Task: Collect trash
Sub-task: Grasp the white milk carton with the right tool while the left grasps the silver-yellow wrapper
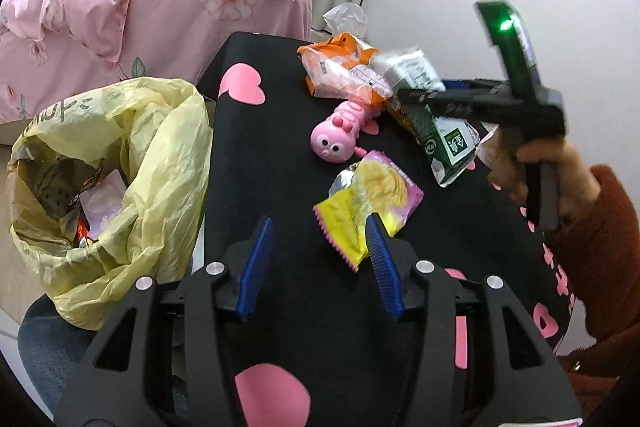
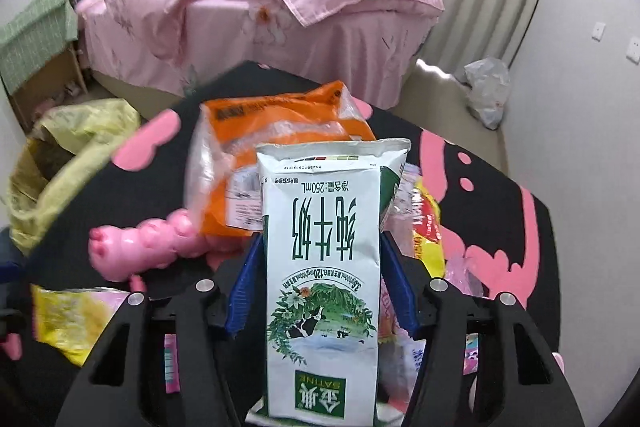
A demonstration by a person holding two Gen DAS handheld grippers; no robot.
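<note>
My right gripper (image 2: pixel 322 239) is shut on a white and green milk carton (image 2: pixel 322 267), held off the black table; in the left wrist view the carton (image 1: pixel 446 145) hangs from that gripper (image 1: pixel 416 99) at the right. My left gripper (image 1: pixel 320 227) is open and empty, low over the table, its right finger at the edge of a yellow and purple snack wrapper (image 1: pixel 370 203). An orange bag (image 1: pixel 340 67) and other wrappers lie further back. A bin lined with a yellow bag (image 1: pixel 112 179) stands left of the table, with trash inside.
A pink caterpillar toy (image 1: pixel 344 127) lies mid-table on the black cloth with pink hearts (image 1: pixel 280 155). A bed with pink bedding (image 1: pixel 140 7) stands behind. A crumpled white plastic bag (image 2: pixel 486 89) lies by the wall. More wrappers (image 2: pixel 428 219) lie under the carton.
</note>
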